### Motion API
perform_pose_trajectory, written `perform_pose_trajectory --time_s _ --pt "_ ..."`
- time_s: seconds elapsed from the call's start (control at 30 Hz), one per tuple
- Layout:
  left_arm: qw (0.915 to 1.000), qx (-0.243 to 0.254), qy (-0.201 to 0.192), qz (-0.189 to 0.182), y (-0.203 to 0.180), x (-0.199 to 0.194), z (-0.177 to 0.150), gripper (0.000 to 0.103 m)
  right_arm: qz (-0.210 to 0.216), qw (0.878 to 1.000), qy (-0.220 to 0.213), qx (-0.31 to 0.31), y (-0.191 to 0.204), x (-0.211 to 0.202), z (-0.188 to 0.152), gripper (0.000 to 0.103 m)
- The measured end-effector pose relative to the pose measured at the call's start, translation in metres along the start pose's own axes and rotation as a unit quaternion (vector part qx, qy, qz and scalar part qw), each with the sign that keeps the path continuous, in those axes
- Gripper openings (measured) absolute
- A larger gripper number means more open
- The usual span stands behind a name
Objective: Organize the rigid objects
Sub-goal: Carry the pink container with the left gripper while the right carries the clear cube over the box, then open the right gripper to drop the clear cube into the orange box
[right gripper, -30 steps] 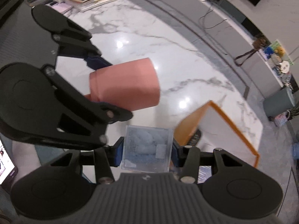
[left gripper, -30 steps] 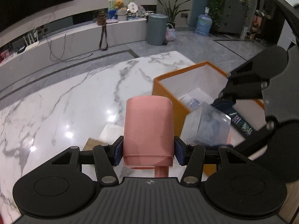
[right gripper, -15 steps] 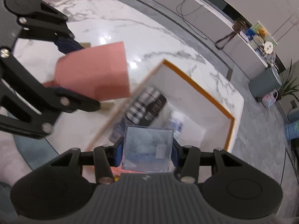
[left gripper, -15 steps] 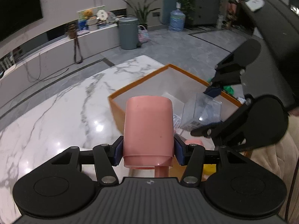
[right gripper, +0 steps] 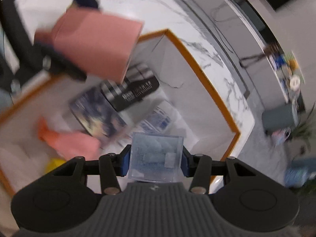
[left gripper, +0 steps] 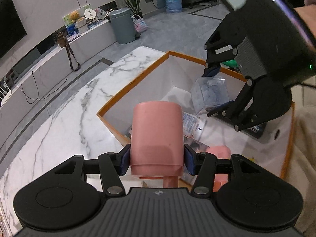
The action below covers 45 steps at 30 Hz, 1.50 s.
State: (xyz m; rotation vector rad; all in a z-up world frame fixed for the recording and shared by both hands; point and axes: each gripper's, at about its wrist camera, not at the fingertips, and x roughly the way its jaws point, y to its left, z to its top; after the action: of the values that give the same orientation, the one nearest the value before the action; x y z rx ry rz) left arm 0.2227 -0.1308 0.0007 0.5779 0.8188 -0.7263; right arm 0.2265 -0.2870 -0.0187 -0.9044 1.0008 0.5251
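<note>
**Both grippers now over the box**

The left gripper (left gripper: 157, 163) has carried the pink cup (left gripper: 157, 138) from the marble table (left gripper: 65, 122) to the orange box (left gripper: 138, 79). The right gripper (right gripper: 156, 163) has lowered the clear cube (right gripper: 156, 158) inside.

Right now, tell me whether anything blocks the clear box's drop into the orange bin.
No lid or barrier shows. The clear box, in the right gripper, hangs over the orange bin; packets already lie beneath.

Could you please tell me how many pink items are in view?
2: a pink plastic cup held in the left gripper, and a pink soft-looking item inside the orange-rimmed box. Others may be hidden.
</note>
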Motion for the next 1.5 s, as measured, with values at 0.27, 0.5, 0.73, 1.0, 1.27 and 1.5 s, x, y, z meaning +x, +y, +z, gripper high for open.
perform_pose_trajectory --time_s 0.27,0.5,0.73,1.0,1.27,1.5 --pt "0.9998 0.016 0.009 -0.004 0.000 0.031 0.021 0.062 0.005 0.990 0.007 -0.141 -0.013 0.039 -0.009 0.049" --pt "0.9991 0.032 0.026 -0.007 0.003 0.055 0.027 0.062 0.002 0.971 0.004 -0.239 -0.019 0.069 -0.016 0.049" --pt "0.9983 0.034 0.048 0.002 0.004 0.075 0.027 0.062 0.007 0.956 -0.026 -0.292 -0.021 0.082 -0.016 0.049" --pt "0.9980 0.020 0.059 0.003 0.008 0.081 0.029 0.062 -0.012 0.964 -0.031 -0.266 -0.031 0.088 -0.019 0.066" --pt "0.9978 0.005 0.065 0.005 0.008 0.084 0.031 0.062 0.014 0.988 0.011 -0.150 -0.059 0.093 -0.013 0.058" --pt "0.9979 0.002 0.065 0.003 0.005 0.082 0.029 0.062 0.006 0.989 0.030 -0.142 -0.064 0.088 -0.009 0.049"
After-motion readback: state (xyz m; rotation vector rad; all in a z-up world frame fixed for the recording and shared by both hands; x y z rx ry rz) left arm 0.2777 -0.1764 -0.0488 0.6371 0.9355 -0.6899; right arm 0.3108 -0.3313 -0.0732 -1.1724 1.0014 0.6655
